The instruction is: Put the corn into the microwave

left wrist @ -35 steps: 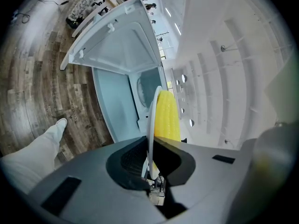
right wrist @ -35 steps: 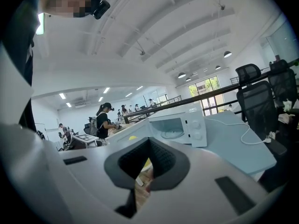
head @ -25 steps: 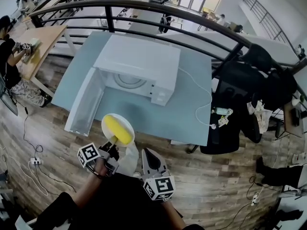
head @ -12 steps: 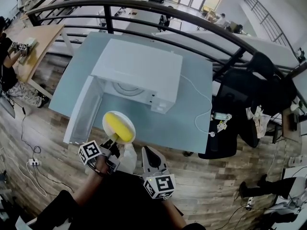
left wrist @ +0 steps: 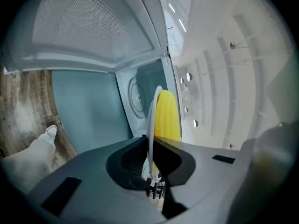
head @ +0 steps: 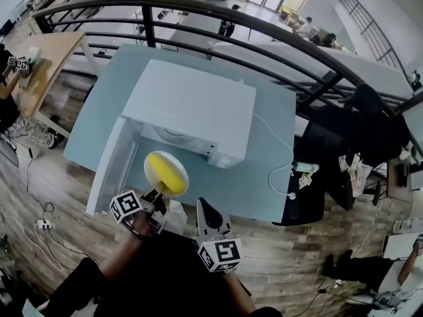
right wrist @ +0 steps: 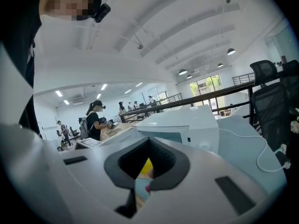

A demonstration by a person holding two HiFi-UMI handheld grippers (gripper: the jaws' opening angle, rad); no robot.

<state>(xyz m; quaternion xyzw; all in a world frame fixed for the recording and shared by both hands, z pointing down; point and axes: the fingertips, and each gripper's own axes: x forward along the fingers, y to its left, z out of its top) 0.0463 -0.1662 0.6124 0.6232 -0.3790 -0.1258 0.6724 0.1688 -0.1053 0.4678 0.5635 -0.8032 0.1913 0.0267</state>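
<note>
A yellow corn cob (head: 165, 170) lies on a small white plate (head: 178, 185). My left gripper (head: 154, 195) is shut on the plate's near rim and holds it just in front of the white microwave (head: 192, 104), whose door (head: 109, 164) hangs open to the left. In the left gripper view the plate (left wrist: 152, 120) shows edge-on between the jaws, with the corn (left wrist: 167, 115) on its right and the microwave's cavity with its turntable (left wrist: 136, 94) ahead. My right gripper (head: 206, 211) hangs shut and empty to the right of the plate, short of the table edge.
The microwave stands on a teal table (head: 264, 164) with a white cable and plug (head: 283, 167) at its right. Black office chairs (head: 357, 131) stand to the right. A black railing (head: 198, 12) runs behind. A wooden desk (head: 39, 71) sits at far left.
Both grippers and the plate with the corn have moved forward toward the open microwave. The table and microwave now sit closer beneath me.
</note>
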